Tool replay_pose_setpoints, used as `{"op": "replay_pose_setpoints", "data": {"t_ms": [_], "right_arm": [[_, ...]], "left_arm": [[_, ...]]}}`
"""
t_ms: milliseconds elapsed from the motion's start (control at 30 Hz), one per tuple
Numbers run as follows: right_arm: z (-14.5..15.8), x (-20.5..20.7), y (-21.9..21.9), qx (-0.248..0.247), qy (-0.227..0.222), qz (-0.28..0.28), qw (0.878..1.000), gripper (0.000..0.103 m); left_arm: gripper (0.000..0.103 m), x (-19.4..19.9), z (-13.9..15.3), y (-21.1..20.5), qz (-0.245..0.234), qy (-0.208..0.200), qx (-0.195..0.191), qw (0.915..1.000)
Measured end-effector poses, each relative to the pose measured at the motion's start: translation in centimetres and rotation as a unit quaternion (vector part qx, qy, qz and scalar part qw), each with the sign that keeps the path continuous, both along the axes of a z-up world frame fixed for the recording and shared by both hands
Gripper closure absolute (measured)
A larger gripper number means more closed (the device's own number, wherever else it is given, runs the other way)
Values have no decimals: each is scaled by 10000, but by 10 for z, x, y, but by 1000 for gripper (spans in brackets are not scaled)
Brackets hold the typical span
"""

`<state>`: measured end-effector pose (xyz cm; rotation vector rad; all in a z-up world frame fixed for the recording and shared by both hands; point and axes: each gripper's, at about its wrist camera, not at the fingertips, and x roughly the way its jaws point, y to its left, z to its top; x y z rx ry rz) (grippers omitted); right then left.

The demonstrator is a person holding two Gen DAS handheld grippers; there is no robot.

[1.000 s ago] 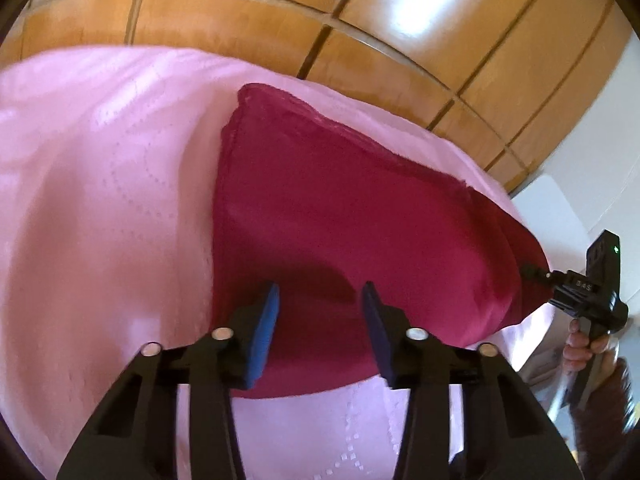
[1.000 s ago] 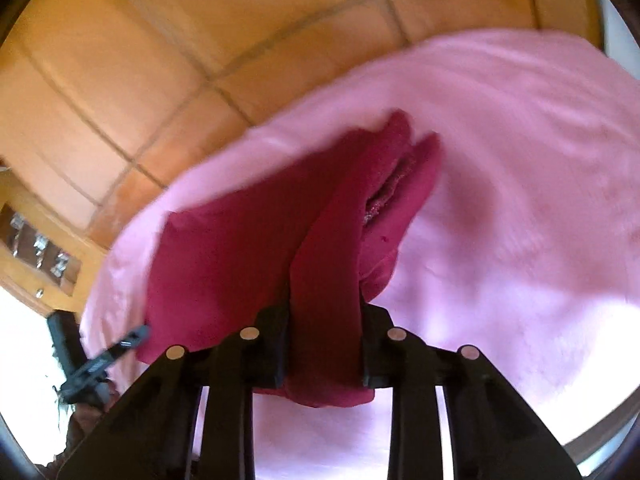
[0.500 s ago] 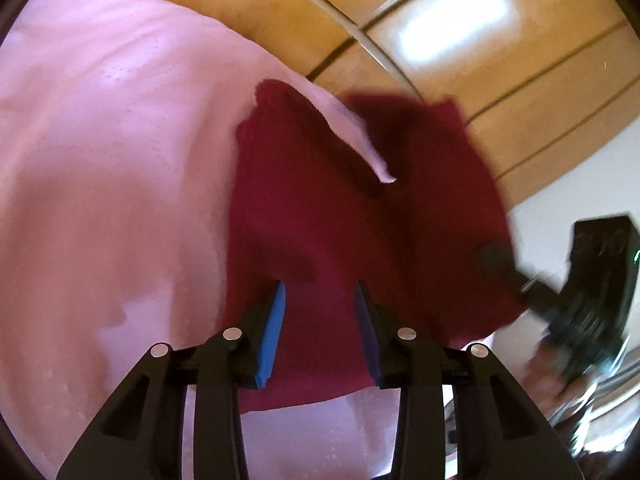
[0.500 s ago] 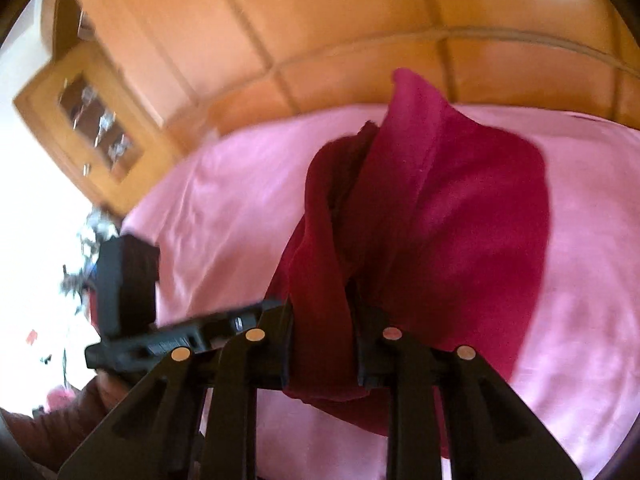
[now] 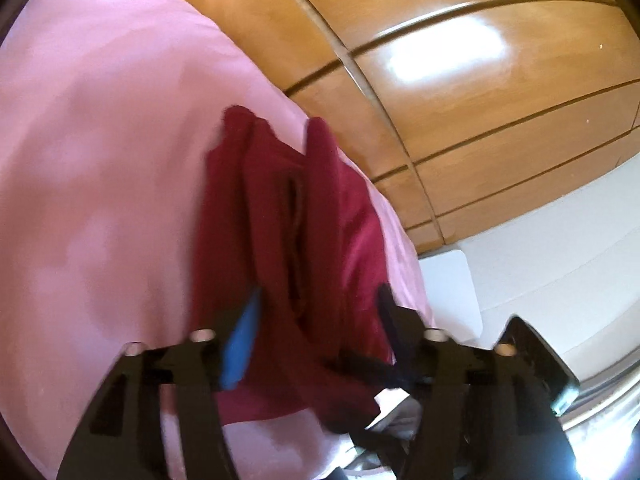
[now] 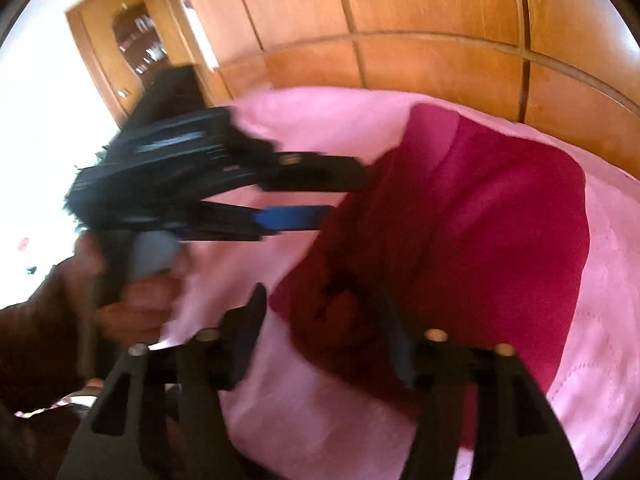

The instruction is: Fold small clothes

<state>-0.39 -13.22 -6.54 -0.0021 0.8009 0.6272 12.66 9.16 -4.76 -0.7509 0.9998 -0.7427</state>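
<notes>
A dark red garment lies folded over on the pink bedspread; it also shows in the right wrist view. My left gripper is open, its jaws wide apart with bunched red cloth between them; its blue pad shows. It also shows from the side in the right wrist view, at the garment's left edge. My right gripper is open, over the garment's near corner, holding nothing.
A wooden panelled wardrobe stands behind the bed. A white piece of furniture stands at the bed's right edge. A wooden glass-door cabinet stands at the far left.
My right gripper has carried the garment's side over, let go and opened. My left gripper has opened wider and moved in over the bunched cloth.
</notes>
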Motion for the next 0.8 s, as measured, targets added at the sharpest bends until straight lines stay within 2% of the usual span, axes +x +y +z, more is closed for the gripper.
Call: {"op": "replay_pose_setpoints", "data": {"t_ms": [133, 233, 367, 467, 500, 533, 567, 667, 800], "right_arm": [[7, -19, -36, 391, 88, -285, 9988, 41], [9, -38, -84, 634, 142, -893, 9939, 41], [0, -54, -128, 652, 292, -1640, 9839, 40], [-7, -58, -140, 594, 373, -2028, 9767, 40], [-11, -59, -142, 669, 415, -2103, 9745, 40], [-12, -57, -144, 722, 438, -2125, 9735, 40], [-13, -55, -141, 735, 449, -2132, 9732, 40], [-16, -43, -133, 663, 465, -2116, 9740, 40], [-15, -37, -119, 800, 443, -1833, 9788, 40]], "left_arm": [[36, 11, 4, -13, -174, 55, 217, 9996], [35, 22, 3, -30, -339, 81, 521, 9980], [35, 35, 3, -51, -479, 53, 797, 9956], [36, 43, -2, -68, -575, 191, 1080, 9923], [40, 46, -3, -73, -580, 172, 1203, 9909], [60, 45, -1, -78, -598, 84, 1439, 9878], [75, 44, 3, -82, -633, -54, 1658, 9841], [80, 33, 30, -76, -612, -528, 1623, 9834], [80, 11, 69, -56, -623, -1161, 1591, 9784]]}}
